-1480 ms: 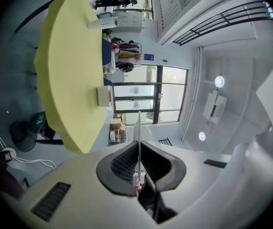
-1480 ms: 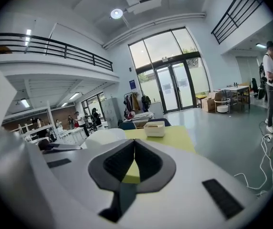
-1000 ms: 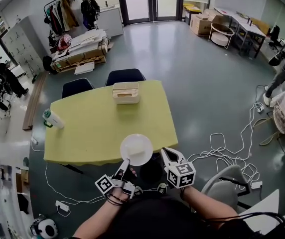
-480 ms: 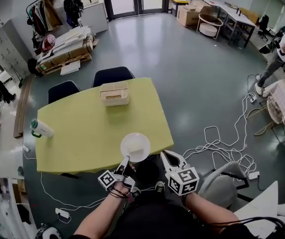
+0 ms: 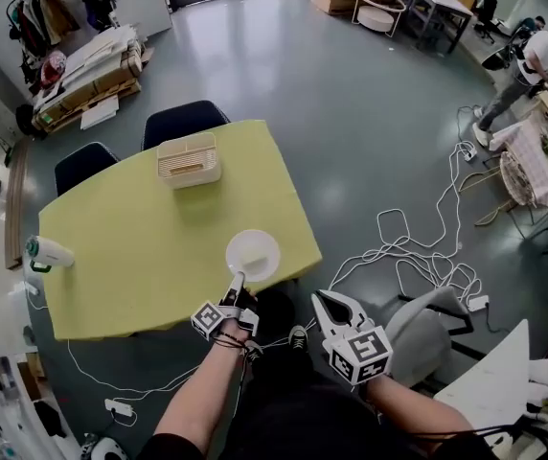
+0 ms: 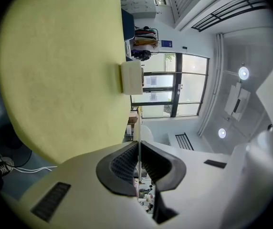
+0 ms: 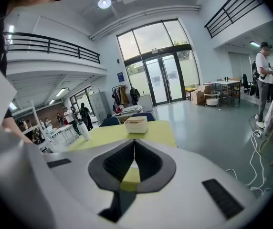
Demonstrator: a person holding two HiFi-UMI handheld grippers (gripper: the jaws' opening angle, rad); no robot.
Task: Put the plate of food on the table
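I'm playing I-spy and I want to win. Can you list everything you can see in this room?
table: one, yellow, middle of the room
plate: one, white, over the table's near edge
box: one, white, far side of the table
bottle: one, white with green, table's left end
chairs: two, dark blue, behind the table
grey chair: one, grey, on the floor to the right
cables: several, white, looped on the floor right of the table
person: one, white top, far right
left gripper: one, white and black, shut on the plate's rim
right gripper: one, white and black, shut, holding nothing
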